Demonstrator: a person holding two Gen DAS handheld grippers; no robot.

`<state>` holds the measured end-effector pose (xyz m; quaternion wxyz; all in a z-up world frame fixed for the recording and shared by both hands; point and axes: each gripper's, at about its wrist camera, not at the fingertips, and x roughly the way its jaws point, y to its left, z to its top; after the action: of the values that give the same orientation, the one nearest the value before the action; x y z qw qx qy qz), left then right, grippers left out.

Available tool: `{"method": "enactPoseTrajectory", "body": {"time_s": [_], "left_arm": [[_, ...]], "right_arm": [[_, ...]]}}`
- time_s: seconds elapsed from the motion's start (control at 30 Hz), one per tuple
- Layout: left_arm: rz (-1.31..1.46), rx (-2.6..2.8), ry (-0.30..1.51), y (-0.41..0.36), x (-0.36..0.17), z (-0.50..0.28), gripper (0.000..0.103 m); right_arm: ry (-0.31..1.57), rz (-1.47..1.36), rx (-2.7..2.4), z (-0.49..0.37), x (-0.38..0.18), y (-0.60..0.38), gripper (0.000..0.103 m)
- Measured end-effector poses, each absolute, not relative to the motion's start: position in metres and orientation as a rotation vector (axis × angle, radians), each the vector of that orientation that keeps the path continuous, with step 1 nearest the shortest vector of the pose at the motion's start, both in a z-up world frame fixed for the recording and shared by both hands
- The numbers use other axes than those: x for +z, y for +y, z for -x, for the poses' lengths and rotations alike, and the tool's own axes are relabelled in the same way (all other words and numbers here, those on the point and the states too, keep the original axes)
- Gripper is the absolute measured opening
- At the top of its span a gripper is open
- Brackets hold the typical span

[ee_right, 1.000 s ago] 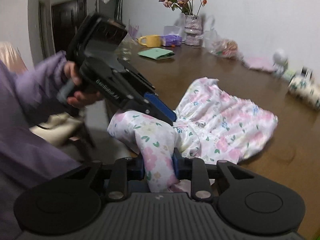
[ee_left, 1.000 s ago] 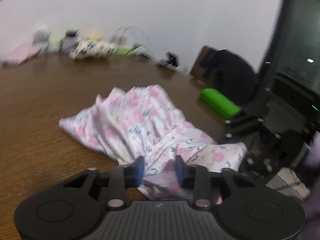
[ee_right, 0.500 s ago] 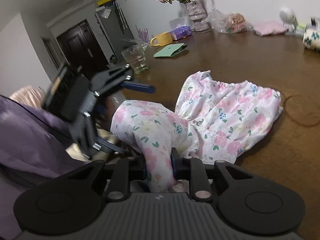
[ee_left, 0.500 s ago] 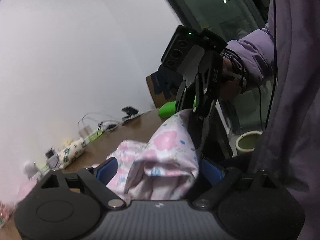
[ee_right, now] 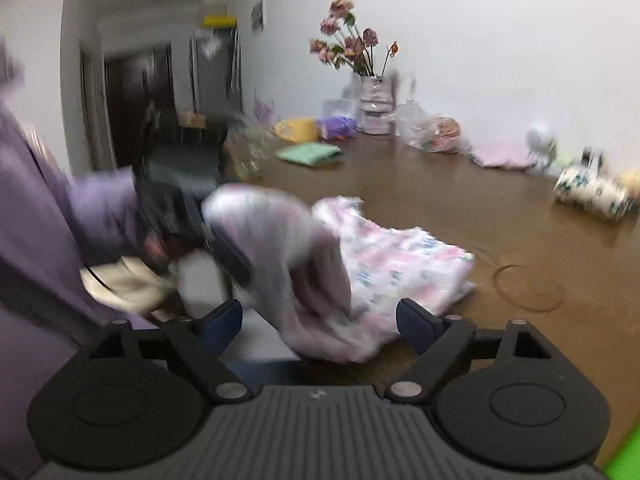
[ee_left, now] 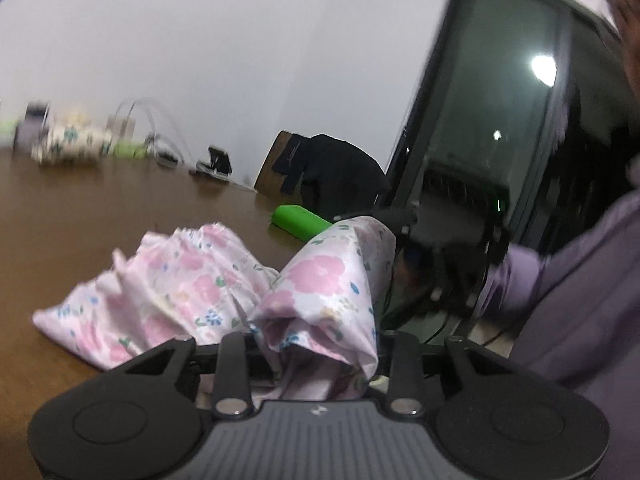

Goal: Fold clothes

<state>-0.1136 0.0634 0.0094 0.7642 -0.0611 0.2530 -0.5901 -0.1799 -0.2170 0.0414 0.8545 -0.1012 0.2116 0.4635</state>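
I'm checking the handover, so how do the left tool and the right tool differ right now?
The left tool is shut on the floral garment; the right tool stands open. The garment is bunched between the left tool's fingers, while it lies loose between the right tool's. Both point at the same garment on the wooden table.

A home, by the look of it a dining or living room. A long brown wooden table (ee_right: 420, 184) carries household oddments: at 12 o'clock in the right wrist view a glass vase of dried pink flowers (ee_right: 372, 80), beside it a yellow mug (ee_right: 298, 130) and a folded green cloth (ee_right: 308, 154). At 10 o'clock a dark wooden door (ee_right: 136, 96) opens off a white-walled passage. In the left wrist view a wooden chair draped with a dark jacket (ee_left: 328, 172) stands at 1 o'clock, next to a tall dark glass door (ee_left: 492, 120).
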Motion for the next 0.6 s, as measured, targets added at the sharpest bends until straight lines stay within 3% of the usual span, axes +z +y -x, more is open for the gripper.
{"method": "enactPoseTrajectory", "body": {"time_s": [0.1, 0.13, 0.17, 0.33, 0.4, 0.6], "left_arm": [[0.22, -1.25, 0.589, 0.069, 0.013, 0.104, 0.038], [0.229, -1.211, 0.567, 0.072, 0.016, 0.105, 0.043], [0.238, -1.173, 0.545, 0.076, 0.019, 0.105, 0.054], [0.282, -0.98, 0.436, 0.093, 0.034, 0.108, 0.094], [0.299, -0.902, 0.402, 0.099, 0.039, 0.109, 0.095], [0.34, -0.683, 0.547, 0.088, 0.033, 0.087, 0.096]], "right_arm": [[0.47, 0.118, 1.018, 0.167, 0.032, -0.214, 0.063], [0.511, 0.051, 1.041, 0.158, 0.029, -0.214, 0.036], [0.557, -0.023, 1.063, 0.148, 0.026, -0.215, 0.02], [0.672, -0.357, 1.058, 0.119, 0.023, -0.229, 0.015], [0.704, -0.433, 1.041, 0.113, 0.025, -0.234, 0.015], [0.891, -0.627, 0.925, 0.082, 0.02, -0.239, 0.016]]}}
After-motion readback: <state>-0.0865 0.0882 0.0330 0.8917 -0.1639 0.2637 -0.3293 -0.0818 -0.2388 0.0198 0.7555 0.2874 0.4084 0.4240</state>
